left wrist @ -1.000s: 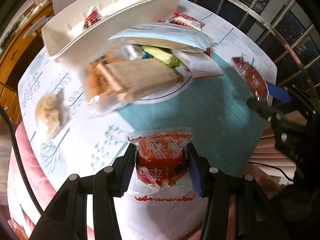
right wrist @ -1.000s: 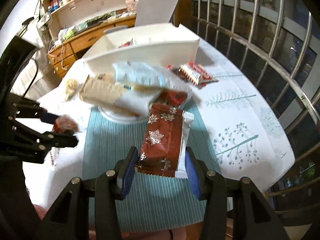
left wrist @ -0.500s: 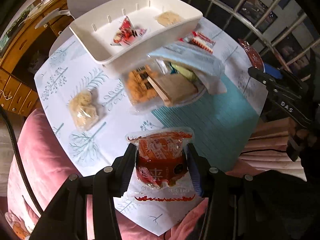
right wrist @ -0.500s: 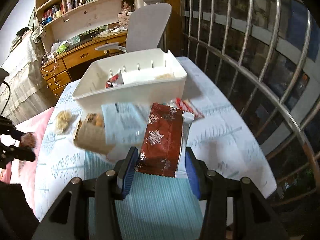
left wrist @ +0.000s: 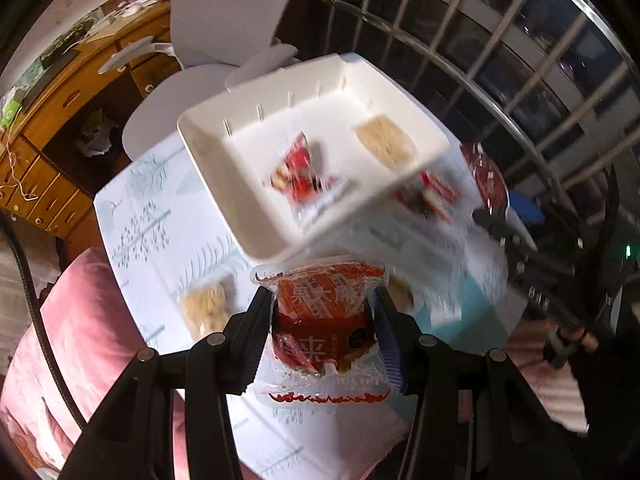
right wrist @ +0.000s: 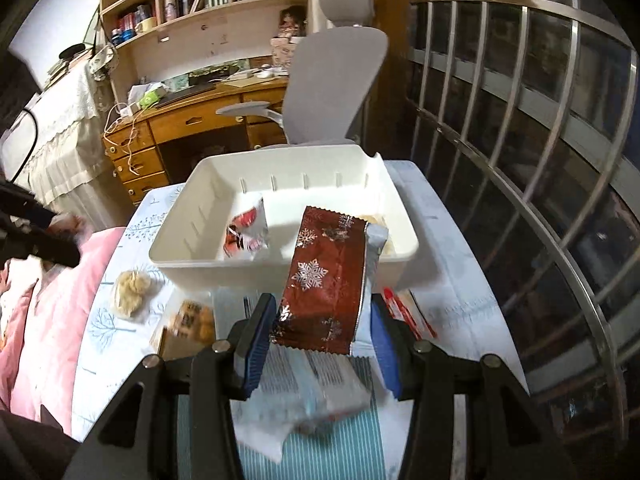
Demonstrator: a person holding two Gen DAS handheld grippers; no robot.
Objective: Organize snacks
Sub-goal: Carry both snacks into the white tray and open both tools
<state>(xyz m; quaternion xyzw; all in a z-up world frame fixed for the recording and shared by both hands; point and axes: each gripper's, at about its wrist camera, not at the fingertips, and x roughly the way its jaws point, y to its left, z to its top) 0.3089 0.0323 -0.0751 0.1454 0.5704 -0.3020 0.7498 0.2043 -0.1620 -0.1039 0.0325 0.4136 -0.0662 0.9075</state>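
Our left gripper (left wrist: 323, 330): clamped on an orange-red snack packet (left wrist: 322, 320), pads at both sides, packet sticking out fwd, above the tablecloth's near edge.

Our right gripper (right wrist: 318, 330): clamped on a dark red snowflake wrapper (right wrist: 326, 280), its far end reaching over the near wall of the white bin (right wrist: 280, 276).

Bin, far end of table: holds a red-white packet (right wrist: 246, 232) and a pale biscuit pack (left wrist: 386, 146).

Loose on the cloth (right wrist: 104, 336): pale puffed snack (right wrist: 130, 290) nr left edge.
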